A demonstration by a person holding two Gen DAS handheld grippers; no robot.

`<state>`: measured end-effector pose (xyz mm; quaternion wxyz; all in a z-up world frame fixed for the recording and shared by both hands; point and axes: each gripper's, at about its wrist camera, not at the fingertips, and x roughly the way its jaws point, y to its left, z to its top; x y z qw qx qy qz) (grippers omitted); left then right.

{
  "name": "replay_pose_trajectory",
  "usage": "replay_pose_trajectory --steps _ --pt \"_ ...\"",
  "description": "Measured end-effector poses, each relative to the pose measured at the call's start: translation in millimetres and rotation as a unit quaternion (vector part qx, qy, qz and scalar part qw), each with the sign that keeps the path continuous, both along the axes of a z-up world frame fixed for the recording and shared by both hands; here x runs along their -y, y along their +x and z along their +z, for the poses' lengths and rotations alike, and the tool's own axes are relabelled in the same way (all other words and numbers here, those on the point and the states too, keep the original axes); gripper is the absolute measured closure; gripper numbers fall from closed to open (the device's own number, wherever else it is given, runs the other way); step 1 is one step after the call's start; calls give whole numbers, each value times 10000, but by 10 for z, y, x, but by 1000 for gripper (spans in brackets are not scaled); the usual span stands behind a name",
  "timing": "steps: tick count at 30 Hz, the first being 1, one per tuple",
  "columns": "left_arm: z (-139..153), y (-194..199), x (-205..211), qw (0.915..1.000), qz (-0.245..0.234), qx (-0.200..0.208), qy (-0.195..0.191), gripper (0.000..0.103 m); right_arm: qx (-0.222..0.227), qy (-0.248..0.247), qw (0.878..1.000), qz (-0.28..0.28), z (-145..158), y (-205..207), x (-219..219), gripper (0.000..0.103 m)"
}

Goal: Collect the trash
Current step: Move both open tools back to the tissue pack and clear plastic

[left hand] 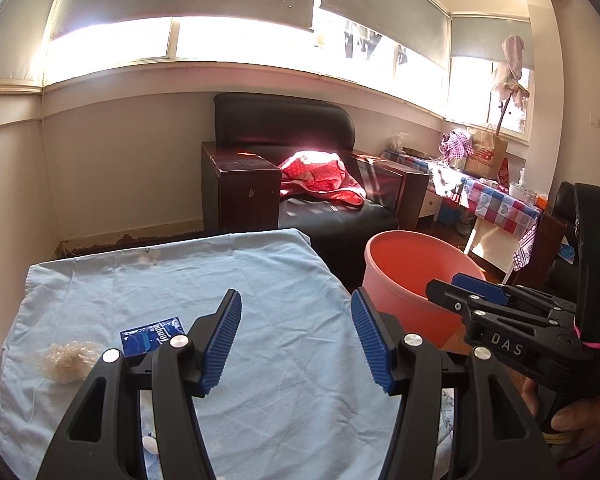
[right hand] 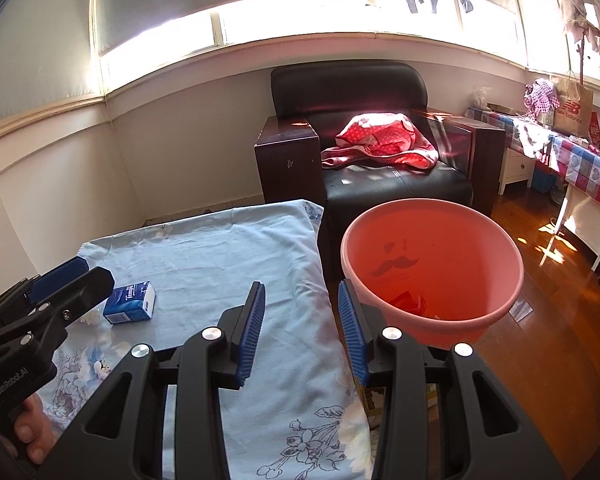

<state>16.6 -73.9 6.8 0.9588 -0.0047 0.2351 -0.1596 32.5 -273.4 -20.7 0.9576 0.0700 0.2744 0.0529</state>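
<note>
- The left gripper (left hand: 296, 344) hangs over a pale blue cloth (left hand: 172, 280), jaws wide apart with nothing between them.
- A blue tissue packet (left hand: 150, 336) and a crumpled clear wrapper (left hand: 66, 362) lie near left on the cloth.
- A pink bucket (left hand: 404, 276) stands right of the cloth.
- The right gripper (left hand: 476, 290) reaches over the bucket's near rim.
- A black armchair (left hand: 284, 128) stands far behind, holding a red spotted cloth (left hand: 320, 176).

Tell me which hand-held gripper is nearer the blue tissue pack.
Left. The left hand-held gripper sits just beside the blue tissue pack; the right hand-held gripper is farther off, by the pink bucket.

Pink bucket (right hand: 432, 256), blue tissue pkt (right hand: 130, 303), lt-blue floral cloth (right hand: 228, 248), red polka-dot fabric (right hand: 380, 140), black armchair (right hand: 348, 84)
</note>
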Motion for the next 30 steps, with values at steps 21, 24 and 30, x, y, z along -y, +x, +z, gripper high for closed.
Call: replay_pose_trajectory --steps 21,24,30 --pt "-520 -142 -1569 9821 1791 -573 -83 46 -641 35 9873 1451 -320 325 -938 64" --pt "-573 -93 -1796 9759 2065 -685 -150 47 -726 35 9848 1580 -362 373 -1034 64" --pt "-615 156 -2051 9681 2282 -930 -451 46 -1002 144 9771 1871 -473 476 -1215 64"
